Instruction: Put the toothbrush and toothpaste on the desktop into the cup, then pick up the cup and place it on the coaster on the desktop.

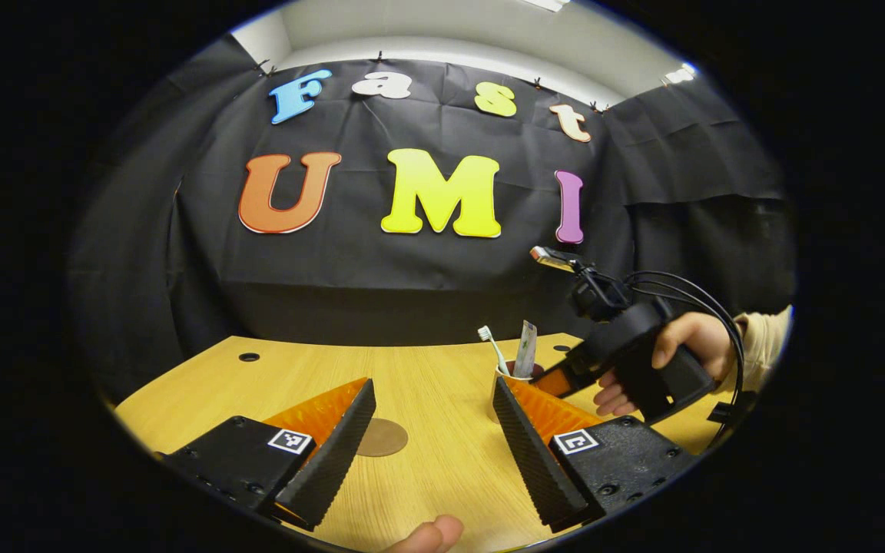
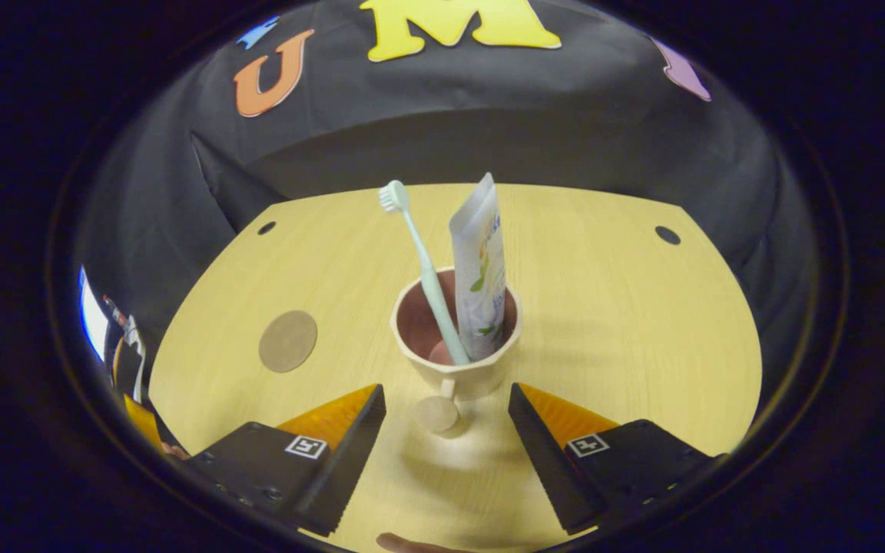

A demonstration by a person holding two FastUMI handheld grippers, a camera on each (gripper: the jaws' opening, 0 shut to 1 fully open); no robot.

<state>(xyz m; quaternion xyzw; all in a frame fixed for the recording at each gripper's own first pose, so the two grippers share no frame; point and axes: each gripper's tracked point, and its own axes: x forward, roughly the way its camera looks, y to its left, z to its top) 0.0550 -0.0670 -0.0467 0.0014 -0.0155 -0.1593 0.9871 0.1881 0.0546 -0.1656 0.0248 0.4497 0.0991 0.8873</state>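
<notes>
In the right gripper view a cream cup (image 2: 481, 376) with a dark pink inside stands on the wooden desktop (image 2: 627, 322). A mint toothbrush (image 2: 421, 261) and a white toothpaste tube (image 2: 479, 269) stand upright in it. The cup's handle (image 2: 437, 412) points toward my right gripper (image 2: 446, 388), which is open just short of the cup, one finger on each side of the handle. A round brown coaster (image 2: 287, 340) lies to the cup's left. My left gripper (image 1: 433, 384) hangs open above the coaster (image 1: 381, 436). There the cup (image 1: 514, 375) peeks out behind one finger.
A hand (image 1: 688, 346) with a cream sleeve holds the right gripper (image 1: 565, 376) beside the cup, cables trailing from it. Small dark holes (image 2: 667, 235) mark the desktop's far corners. Black cloth walls close the booth behind the desk. A fingertip (image 1: 431, 534) shows at the lower edge.
</notes>
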